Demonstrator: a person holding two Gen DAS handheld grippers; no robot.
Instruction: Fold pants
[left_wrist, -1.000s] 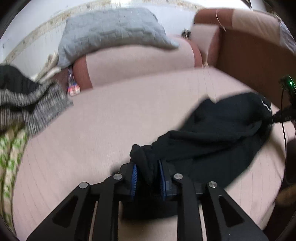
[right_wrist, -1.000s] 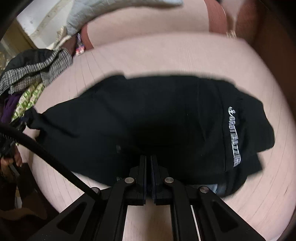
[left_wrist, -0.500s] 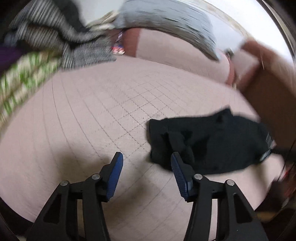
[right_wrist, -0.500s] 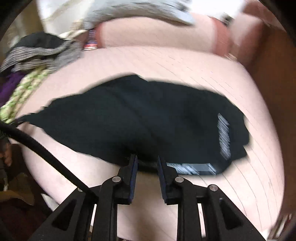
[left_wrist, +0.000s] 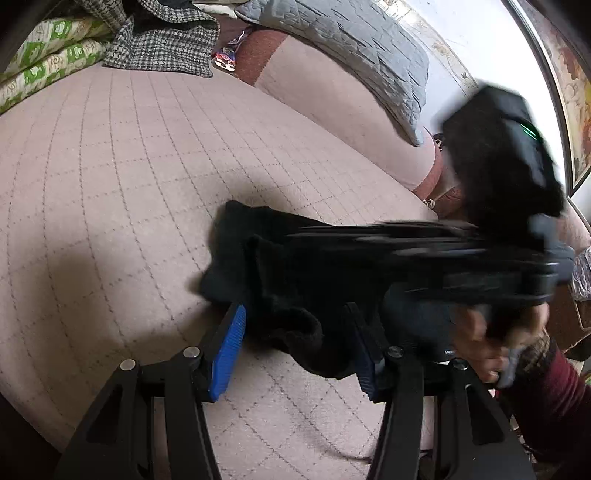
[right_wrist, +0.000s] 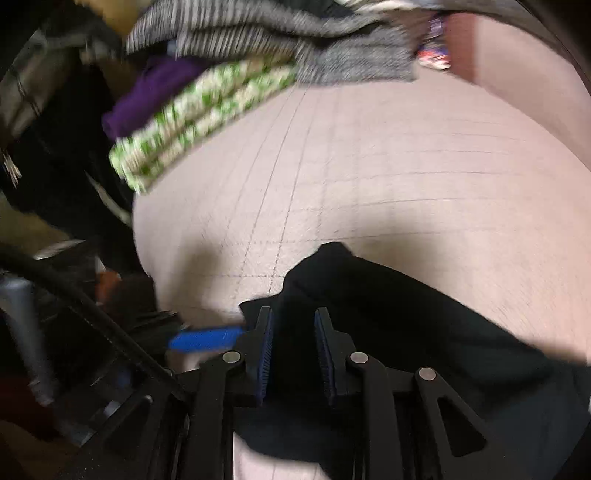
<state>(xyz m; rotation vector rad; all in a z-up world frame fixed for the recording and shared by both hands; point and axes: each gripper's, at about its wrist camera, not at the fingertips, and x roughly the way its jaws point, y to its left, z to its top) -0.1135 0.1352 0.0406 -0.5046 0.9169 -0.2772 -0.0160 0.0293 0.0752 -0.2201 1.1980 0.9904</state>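
The black pants (left_wrist: 280, 258) lie bunched on the pink quilted bed cover (left_wrist: 110, 166). My left gripper (left_wrist: 295, 360) is open just above them. A rolled fold of black cloth sits between its blue pads (left_wrist: 225, 354), and the left pad is clear of the cloth. In the left wrist view the right gripper (left_wrist: 424, 251) sweeps across as a dark blur, held by a hand (left_wrist: 480, 339). In the right wrist view my right gripper (right_wrist: 294, 350) hangs over the pants' end (right_wrist: 406, 314). Its jaws are opening, with dark cloth showing in the gap. The left gripper's blue pad (right_wrist: 203, 339) is close beside it.
A pile of clothes fills the far left: a houndstooth garment (left_wrist: 162, 44), a green-patterned folded cloth (right_wrist: 199, 122) and a purple garment (right_wrist: 147, 96). A grey quilted pillow (left_wrist: 351, 48) rests on the pink bolster (left_wrist: 332, 99). A dark cable (right_wrist: 92, 306) runs past the bed's near edge.
Both grippers have let go of the pants and opened. The left one rolled and stayed over the bunched end. The right one swung fast along the pants to that same end.
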